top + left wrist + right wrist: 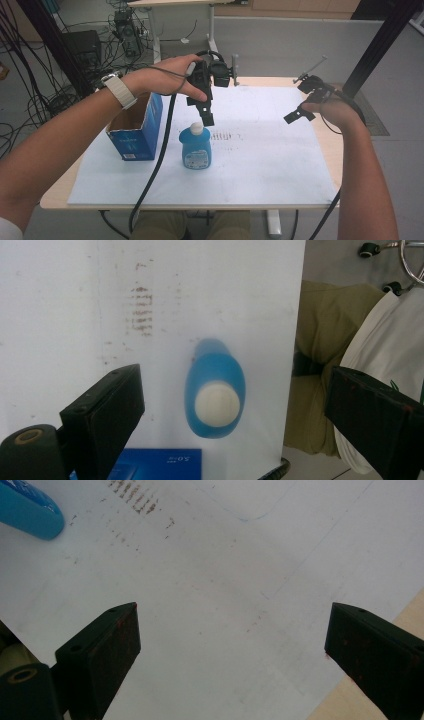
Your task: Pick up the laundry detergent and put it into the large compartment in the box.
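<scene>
A blue bottle (195, 148) with a white cap (196, 128) stands upright on the white sheet (260, 165). My left gripper (204, 111) hovers just above the cap, pointing down, jaws wide open. From above in the left gripper view, the bottle (215, 390) sits between the jaws, untouched. My right gripper (299, 114) hangs open over the right part of the sheet, holding nothing. The bottle's base (30, 512) shows at the top left of the right gripper view.
An open blue cardboard box (137, 127) stands left of the bottle, its edge (160, 464) below the left jaws. Brown smudges (225, 136) mark the sheet. The wooden table edge (330, 145) runs along the right. Cables trail off the front.
</scene>
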A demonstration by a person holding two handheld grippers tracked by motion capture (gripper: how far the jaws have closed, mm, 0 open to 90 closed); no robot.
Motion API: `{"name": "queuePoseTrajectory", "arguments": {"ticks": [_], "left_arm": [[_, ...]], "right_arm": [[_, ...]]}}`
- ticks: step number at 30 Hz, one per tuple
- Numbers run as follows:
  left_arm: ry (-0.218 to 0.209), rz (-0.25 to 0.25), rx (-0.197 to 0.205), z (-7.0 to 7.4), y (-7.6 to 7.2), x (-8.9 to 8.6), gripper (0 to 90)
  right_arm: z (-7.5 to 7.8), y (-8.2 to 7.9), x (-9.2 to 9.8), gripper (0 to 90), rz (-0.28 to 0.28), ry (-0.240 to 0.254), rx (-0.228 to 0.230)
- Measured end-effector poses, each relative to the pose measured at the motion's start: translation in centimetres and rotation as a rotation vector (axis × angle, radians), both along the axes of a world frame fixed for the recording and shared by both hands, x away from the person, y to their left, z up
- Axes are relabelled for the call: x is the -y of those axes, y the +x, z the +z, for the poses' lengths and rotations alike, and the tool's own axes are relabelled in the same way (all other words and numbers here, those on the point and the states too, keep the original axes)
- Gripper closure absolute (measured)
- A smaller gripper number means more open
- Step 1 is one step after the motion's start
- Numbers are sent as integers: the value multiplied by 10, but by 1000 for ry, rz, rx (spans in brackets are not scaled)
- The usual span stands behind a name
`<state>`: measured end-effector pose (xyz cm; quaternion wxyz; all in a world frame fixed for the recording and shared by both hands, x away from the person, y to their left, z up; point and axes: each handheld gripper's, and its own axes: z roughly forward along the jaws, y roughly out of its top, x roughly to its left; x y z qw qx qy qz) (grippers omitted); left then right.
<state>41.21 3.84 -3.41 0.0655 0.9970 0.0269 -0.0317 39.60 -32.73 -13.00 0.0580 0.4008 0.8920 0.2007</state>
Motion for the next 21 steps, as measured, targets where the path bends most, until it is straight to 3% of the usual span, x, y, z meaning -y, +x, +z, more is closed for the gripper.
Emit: {"name": "queuePoseTrajectory", "arguments": {"ticks": [12,21], "left_arm": [[4,-10,7,-9,-1,-6,89],[21,12,-3,-20,1,-8,82]], "right_arm": [[-1,1,-3,75,4,-2,-2],[-3,2,-5,75,8,-2,-6]]}}
